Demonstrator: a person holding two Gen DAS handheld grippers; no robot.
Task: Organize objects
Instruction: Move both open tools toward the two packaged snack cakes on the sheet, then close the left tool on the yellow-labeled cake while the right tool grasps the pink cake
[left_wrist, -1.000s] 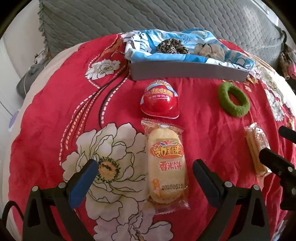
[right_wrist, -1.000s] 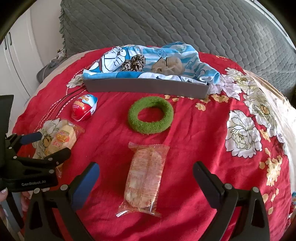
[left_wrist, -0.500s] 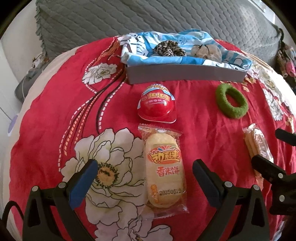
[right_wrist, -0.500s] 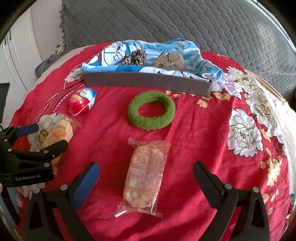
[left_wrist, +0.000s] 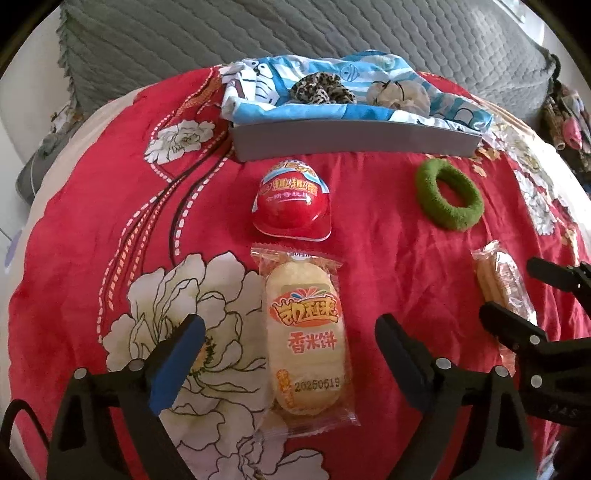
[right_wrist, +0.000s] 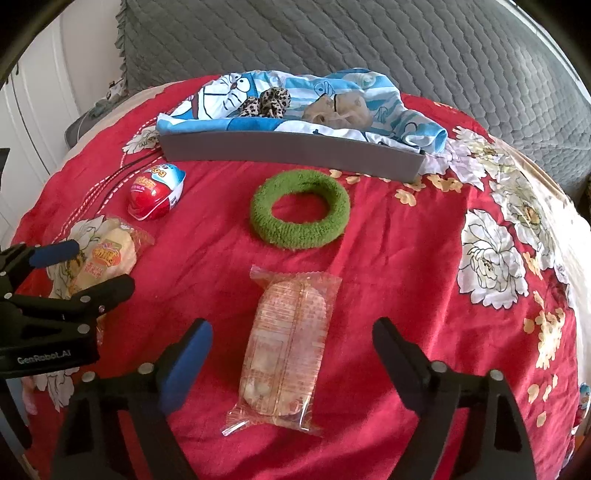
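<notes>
My left gripper (left_wrist: 290, 341) is open around a rice cracker packet (left_wrist: 304, 332) lying on the red floral cloth (left_wrist: 92, 240). A red egg-shaped toy capsule (left_wrist: 291, 201) lies just beyond it. My right gripper (right_wrist: 291, 341) is open around a clear packet of biscuits (right_wrist: 286, 347). A green hair ring (right_wrist: 300, 214) lies beyond that packet. A grey box (right_wrist: 291, 149) lined with blue cartoon cloth stands at the back and holds a leopard scrunchie (right_wrist: 267, 101) and a beige scrunchie (right_wrist: 340, 107). Each gripper shows in the other's view: the right (left_wrist: 532, 295), the left (right_wrist: 81, 266).
A grey quilted cushion (right_wrist: 332, 40) rises behind the box. The cloth curves down at the left and right edges. A white cabinet (right_wrist: 33, 103) stands at far left. Patterned items (left_wrist: 569, 122) lie at the far right edge.
Both grippers have moved slightly forward and lower over their packets, which now sit further between the open fingers. Nothing was grasped.
</notes>
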